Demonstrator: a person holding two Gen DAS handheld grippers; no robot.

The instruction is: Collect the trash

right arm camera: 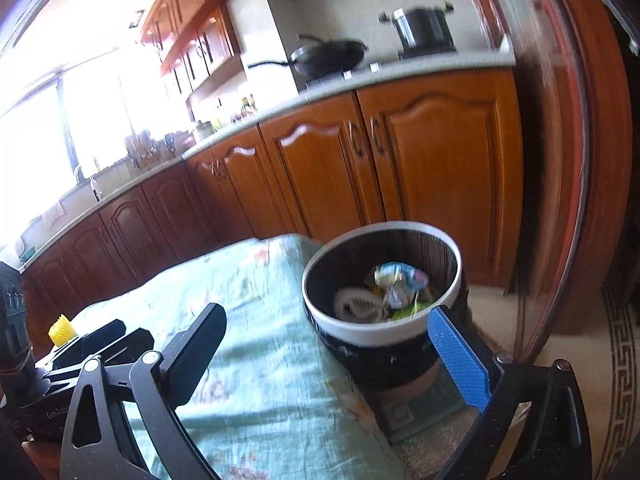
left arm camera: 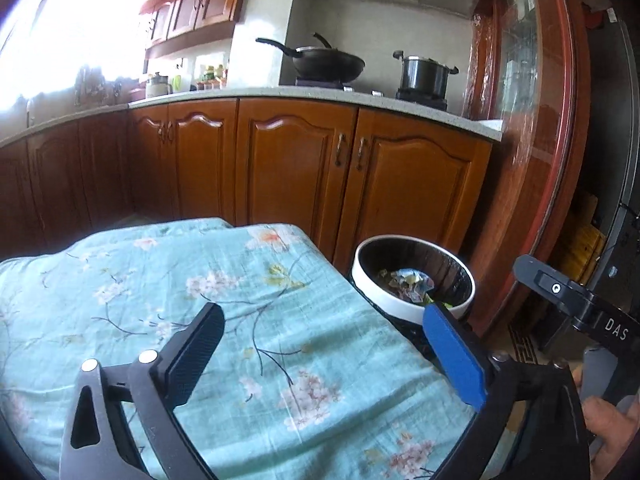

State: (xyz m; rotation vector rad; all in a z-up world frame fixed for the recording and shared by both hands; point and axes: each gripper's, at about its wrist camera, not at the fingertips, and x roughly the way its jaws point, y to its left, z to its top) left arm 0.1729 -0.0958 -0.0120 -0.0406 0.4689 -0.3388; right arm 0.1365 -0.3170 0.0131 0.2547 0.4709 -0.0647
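Note:
A round trash bin (left arm camera: 400, 302) with a white rim and dark inside stands right of the table, just below its right edge. Crumpled wrappers and scraps (left arm camera: 408, 284) lie in it. In the right wrist view the bin (right arm camera: 380, 330) is close, with the trash (right arm camera: 400, 280) and a pale coiled item inside. My left gripper (left arm camera: 323, 312) is open over the teal floral tablecloth (left arm camera: 160, 280) with nothing between its fingers. My right gripper (right arm camera: 327, 313) is open and empty too, its blue pad (right arm camera: 460, 360) beside the bin's near right side.
Brown kitchen cabinets (left arm camera: 288, 168) run behind the table under a pale counter with a wok (left arm camera: 328, 64) and a pot (left arm camera: 424, 74). A wooden door frame (left arm camera: 532, 160) stands at the right. A patterned rug (right arm camera: 620, 352) covers the floor. A hand (left arm camera: 608, 420) grips a handle.

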